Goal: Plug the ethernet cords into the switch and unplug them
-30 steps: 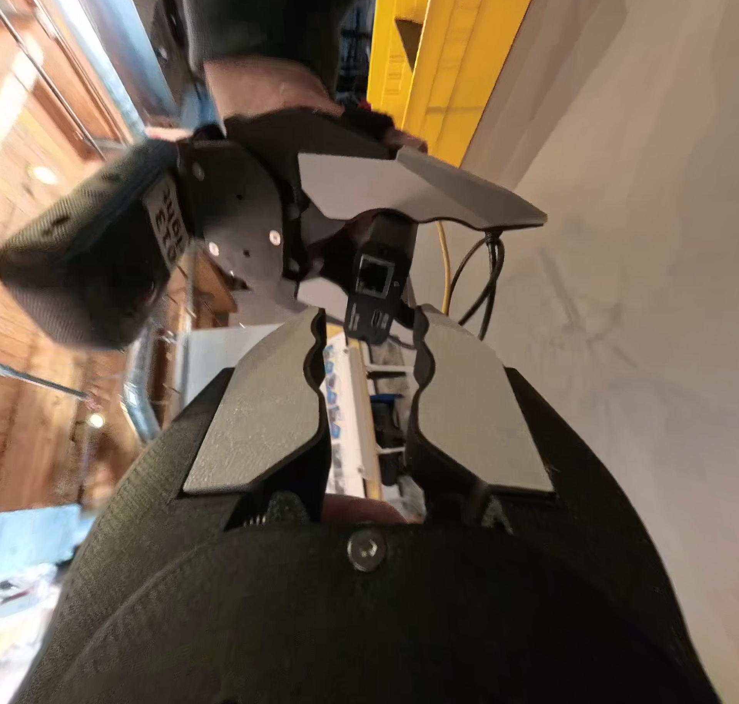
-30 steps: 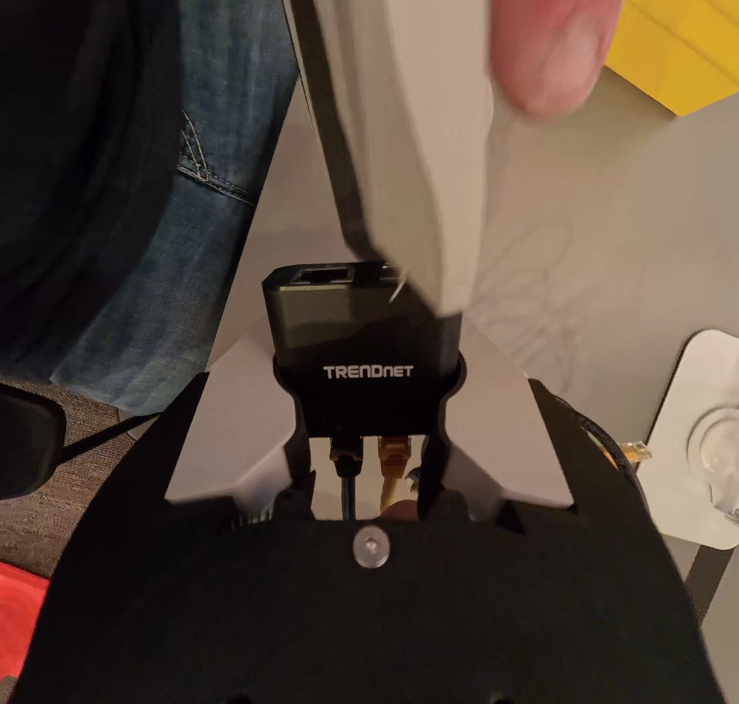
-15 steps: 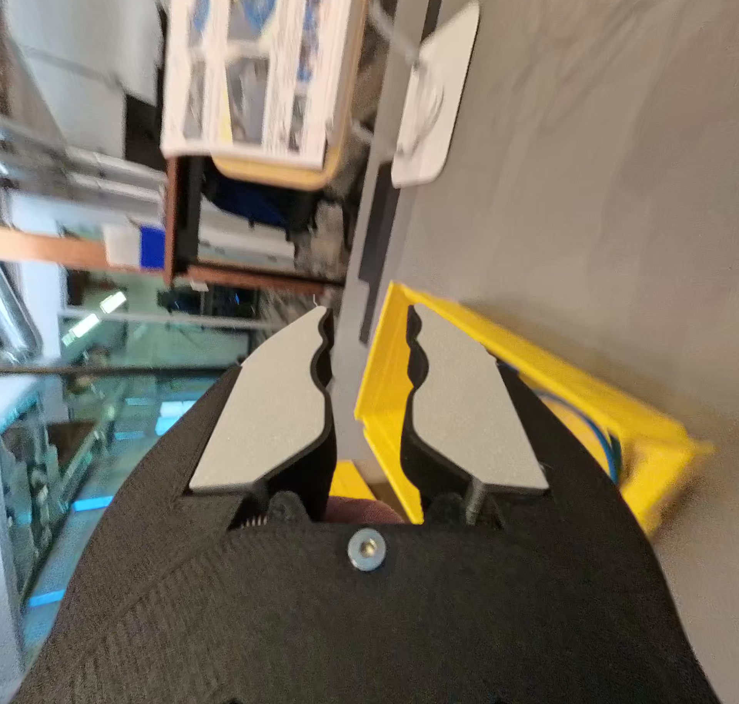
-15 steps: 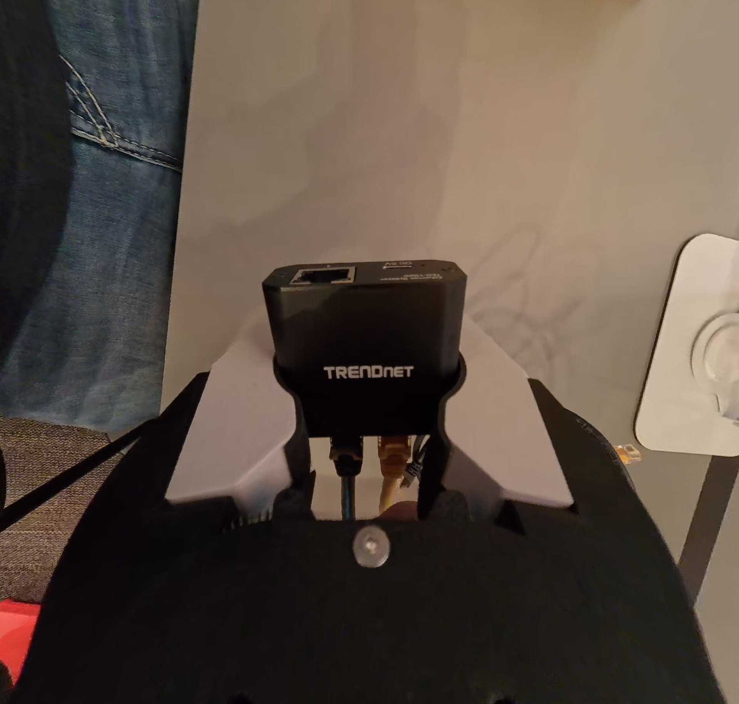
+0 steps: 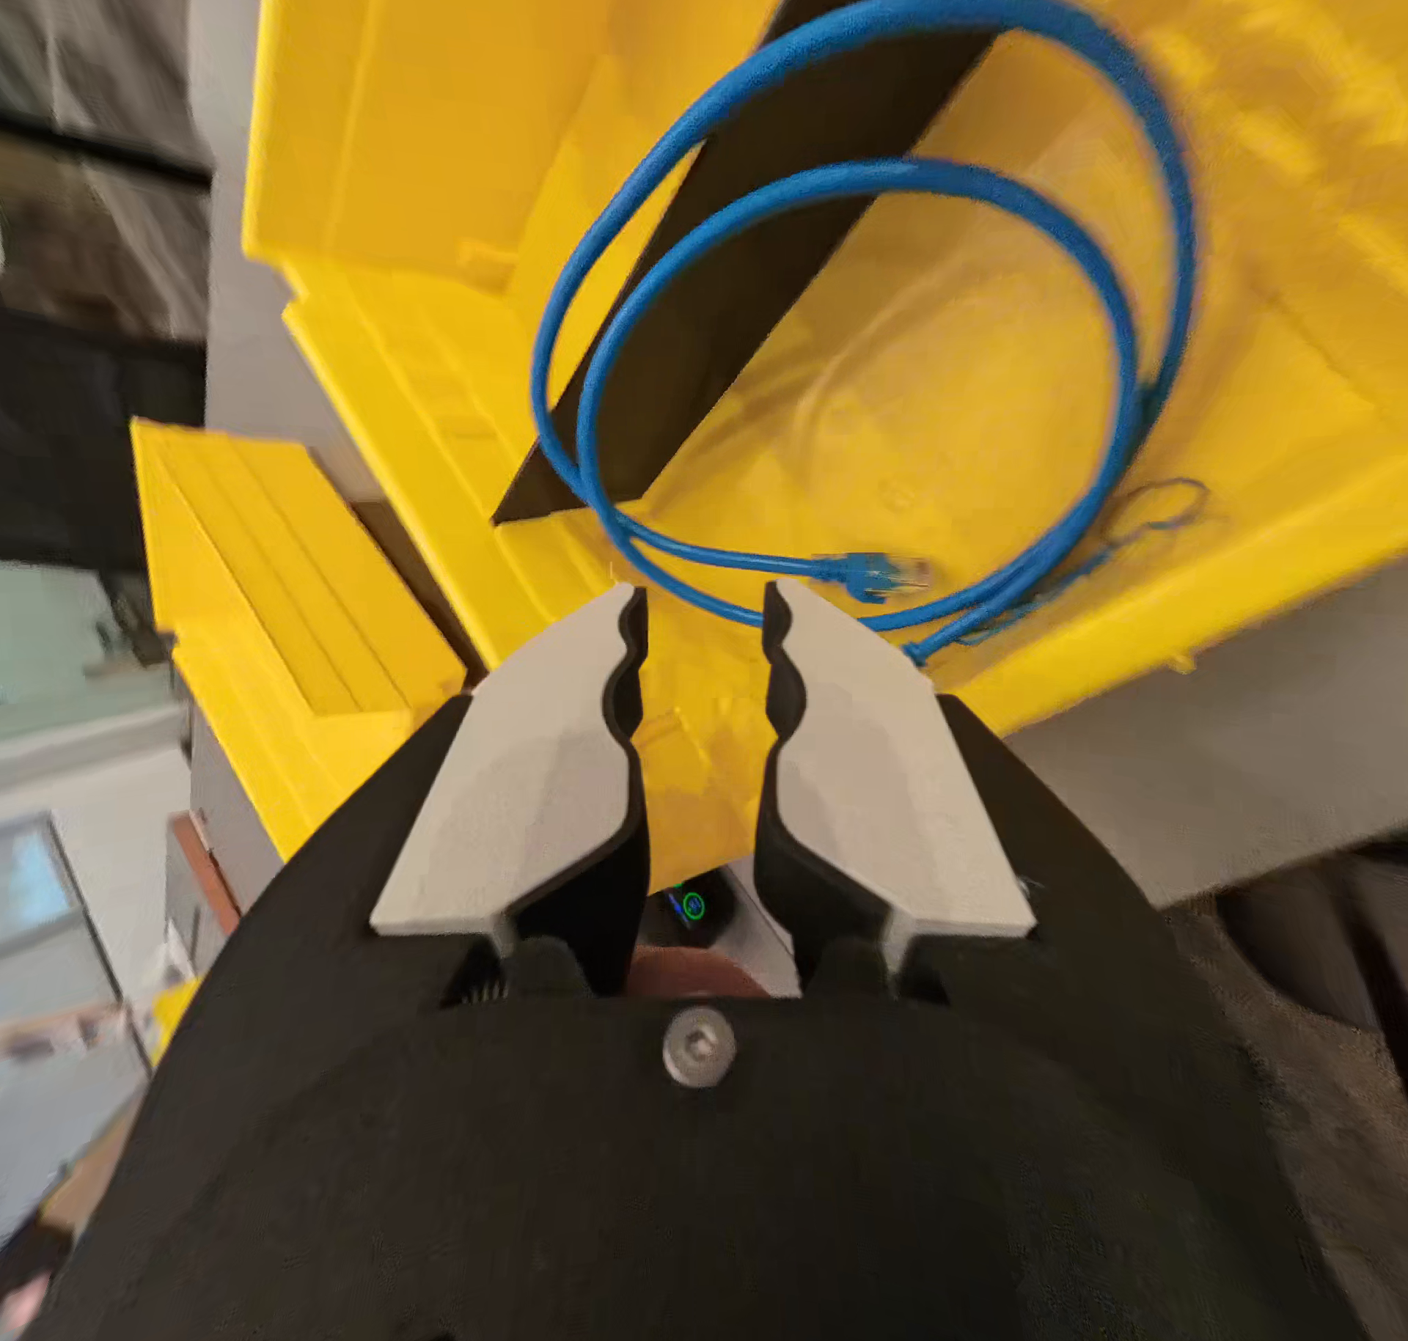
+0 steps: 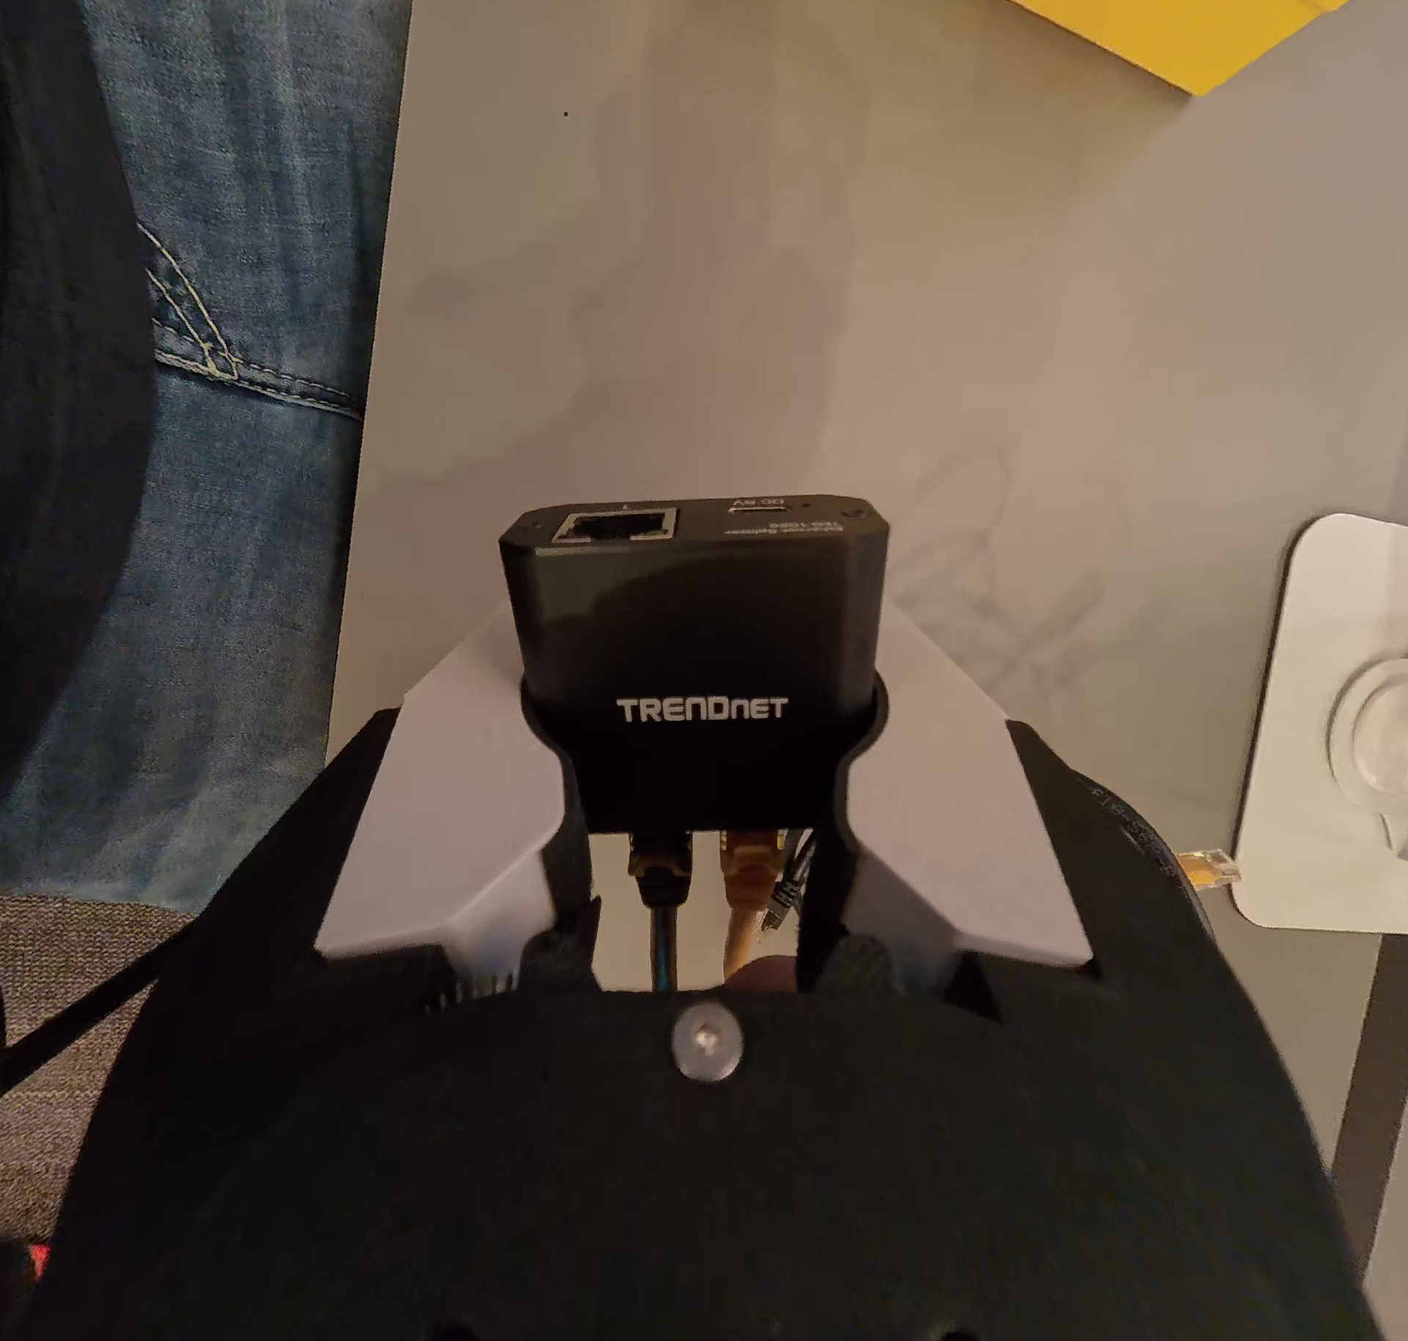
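A: Where does the next cord lie from the free gripper?

B: Just past the tips of the left gripper (image 5: 705,596) and a little to their right. The blue ethernet cord (image 5: 861,253) is coiled in two loops inside the yellow bin (image 5: 1143,405), and its plug (image 5: 872,569) lies low in the coil, nearest the right finger (image 5: 846,733).

A: Which way does the plug run?

B: Its long axis lies crosswise to the fingers, tip to the right, so I judge the gripper has to turn or come in from the side. The jaws stand apart with nothing between them.

A: And the switch?

B: The right gripper (image 6: 705,703) is clamped on the black switch (image 6: 697,619), held above the grey table (image 6: 762,276). On the near side a black cord (image 6: 659,878) and a tan cord (image 6: 747,878) sit in its ports; on the far face one port (image 6: 616,526) is empty. A loose amber plug (image 6: 1208,869) lies to the right, at the edge of a white pad (image 6: 1310,695).

A: So the left one is nearer the blue cord?

B: Yes; the bin shows only as a far corner in the right view.

A: Any writing?

B: White brand lettering on the switch's top and small print by the far port; I leave it unread.
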`<action>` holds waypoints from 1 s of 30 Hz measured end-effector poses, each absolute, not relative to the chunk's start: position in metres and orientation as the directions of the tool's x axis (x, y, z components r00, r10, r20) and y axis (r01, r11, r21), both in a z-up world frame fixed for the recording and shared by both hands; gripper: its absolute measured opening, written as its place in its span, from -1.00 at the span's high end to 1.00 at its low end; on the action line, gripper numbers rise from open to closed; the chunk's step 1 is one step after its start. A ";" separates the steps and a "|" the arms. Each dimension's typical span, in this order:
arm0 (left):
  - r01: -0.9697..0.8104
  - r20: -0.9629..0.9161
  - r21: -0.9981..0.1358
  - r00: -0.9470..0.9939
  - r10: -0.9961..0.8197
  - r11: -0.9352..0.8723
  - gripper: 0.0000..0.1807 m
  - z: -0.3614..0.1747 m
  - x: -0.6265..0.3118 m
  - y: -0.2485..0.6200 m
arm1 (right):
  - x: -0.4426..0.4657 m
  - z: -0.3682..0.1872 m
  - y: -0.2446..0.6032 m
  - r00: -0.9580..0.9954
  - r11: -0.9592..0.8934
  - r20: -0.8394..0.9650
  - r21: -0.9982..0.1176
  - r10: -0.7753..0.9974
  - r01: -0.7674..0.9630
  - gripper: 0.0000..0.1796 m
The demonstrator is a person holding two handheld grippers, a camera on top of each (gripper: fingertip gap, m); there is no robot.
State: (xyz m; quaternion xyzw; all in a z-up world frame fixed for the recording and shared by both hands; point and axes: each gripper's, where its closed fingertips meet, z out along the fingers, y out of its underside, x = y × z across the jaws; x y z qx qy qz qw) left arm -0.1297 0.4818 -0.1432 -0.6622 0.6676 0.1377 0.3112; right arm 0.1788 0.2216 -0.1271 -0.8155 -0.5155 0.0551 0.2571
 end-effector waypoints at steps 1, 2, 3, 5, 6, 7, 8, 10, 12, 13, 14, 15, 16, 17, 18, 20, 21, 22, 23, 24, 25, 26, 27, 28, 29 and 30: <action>-0.972 -0.600 -0.231 0.111 -0.792 0.039 0.68 -0.144 -0.133 0.488 | 0.179 -0.130 0.221 0.463 -0.338 0.174 -0.473 0.869 0.814 0.21; -0.972 -0.565 -0.234 0.149 -0.811 -0.016 0.66 -0.148 -0.136 0.489 | 0.179 -0.132 0.221 0.464 -0.341 0.171 -0.472 0.869 0.813 0.21; -0.968 -0.515 -0.240 0.187 -0.836 -0.068 0.64 -0.153 -0.138 0.488 | 0.180 -0.133 0.221 0.465 -0.342 0.168 -0.475 0.869 0.811 0.21; -0.961 -0.455 -0.241 0.236 -0.859 -0.136 0.55 -0.161 -0.140 0.490 | 0.180 -0.136 0.221 0.466 -0.344 0.160 -0.479 0.870 0.808 0.22; -0.960 -0.448 -0.227 0.252 -0.858 -0.163 0.49 -0.165 -0.141 0.493 | 0.180 -0.137 0.221 0.465 -0.343 0.159 -0.480 0.871 0.807 0.22; -0.959 -0.451 -0.211 0.267 -0.852 -0.189 0.48 -0.168 -0.142 0.498 | 0.181 -0.138 0.221 0.464 -0.342 0.158 -0.481 0.872 0.807 0.22; -0.958 -0.445 -0.201 0.277 -0.851 -0.207 0.47 -0.171 -0.140 0.501 | 0.181 -0.138 0.221 0.463 -0.342 0.157 -0.482 0.872 0.807 0.22; -0.951 -0.403 -0.194 0.301 -0.864 -0.240 0.44 -0.181 -0.132 0.503 | 0.181 -0.139 0.221 0.461 -0.339 0.157 -0.483 0.874 0.807 0.22; -0.947 -0.415 -0.182 0.318 -0.852 -0.265 0.53 -0.186 -0.128 0.510 | 0.181 -0.140 0.220 0.460 -0.337 0.158 -0.486 0.874 0.807 0.22; -0.945 -0.418 -0.177 0.326 -0.848 -0.276 0.58 -0.189 -0.127 0.513 | 0.182 -0.141 0.220 0.459 -0.335 0.159 -0.486 0.874 0.807 0.21; -0.938 -0.423 -0.188 0.344 -0.838 -0.290 0.68 -0.192 -0.126 0.517 | 0.183 -0.141 0.219 0.458 -0.335 0.159 -0.487 0.874 0.807 0.21; -0.933 -0.439 -0.199 0.359 -0.824 -0.300 0.82 -0.193 -0.125 0.522 | 0.184 -0.142 0.219 0.459 -0.336 0.157 -0.487 0.874 0.806 0.22; -0.929 -0.447 -0.200 0.369 -0.814 -0.311 0.86 -0.195 -0.126 0.526 | 0.186 -0.143 0.218 0.461 -0.338 0.155 -0.488 0.874 0.805 0.22; -0.928 -0.446 -0.193 0.372 -0.814 -0.318 0.88 -0.198 -0.127 0.528 | 0.187 -0.143 0.218 0.464 -0.340 0.155 -0.489 0.872 0.803 0.22; -0.928 -0.461 -0.207 0.371 -0.806 -0.309 0.99 -0.197 -0.126 0.531 | 0.189 -0.143 0.218 0.467 -0.342 0.154 -0.491 0.871 0.801 0.22; -0.930 -0.498 -0.216 0.368 -0.785 -0.299 0.89 -0.193 -0.127 0.536 | 0.190 -0.143 0.218 0.469 -0.344 0.152 -0.495 0.870 0.798 0.22; -0.928 -0.500 -0.217 0.372 -0.782 -0.303 0.67 -0.192 -0.128 0.537 | 0.191 -0.143 0.218 0.470 -0.344 0.152 -0.496 0.869 0.797 0.22; -0.924 -0.511 -0.228 0.381 -0.771 -0.306 0.55 -0.188 -0.127 0.538 | 0.191 -0.143 0.218 0.472 -0.345 0.152 -0.498 0.869 0.796 0.22; -0.923 -0.523 -0.240 0.384 -0.761 -0.300 0.49 -0.185 -0.127 0.540 | 0.192 -0.143 0.219 0.472 -0.345 0.152 -0.500 0.868 0.795 0.22; -0.923 -0.527 -0.248 0.384 -0.758 -0.295 0.46 -0.182 -0.127 0.541 | 0.192 -0.143 0.219 0.473 -0.345 0.152 -0.500 0.868 0.794 0.21; -0.922 -0.532 -0.264 0.384 -0.755 -0.283 0.44 -0.179 -0.124 0.543 | 0.192 -0.143 0.219 0.473 -0.346 0.151 -0.499 0.868 0.794 0.22; -0.919 -0.549 -0.284 0.389 -0.740 -0.273 0.40 -0.176 -0.122 0.547 | 0.192 -0.144 0.219 0.472 -0.347 0.149 -0.498 0.869 0.795 0.22; -0.920 -0.562 -0.285 0.387 -0.731 -0.269 0.37 -0.176 -0.122 0.551 | 0.192 -0.145 0.219 0.472 -0.347 0.148 -0.496 0.869 0.796 0.22; -0.925 -0.570 -0.262 0.377 -0.730 -0.274 0.36 -0.178 -0.124 0.552 | 0.192 -0.146 0.218 0.471 -0.348 0.147 -0.494 0.870 0.797 0.22; -0.935 -0.598 -0.236 0.355 -0.719 -0.265 0.35 -0.178 -0.125 0.554 | 0.192 -0.147 0.218 0.469 -0.348 0.146 -0.491 0.871 0.799 0.22; -0.944 -0.625 -0.227 0.331 -0.707 -0.241 0.37 -0.176 -0.124 0.555 | 0.192 -0.148 0.218 0.468 -0.349 0.145 -0.487 0.872 0.801 0.22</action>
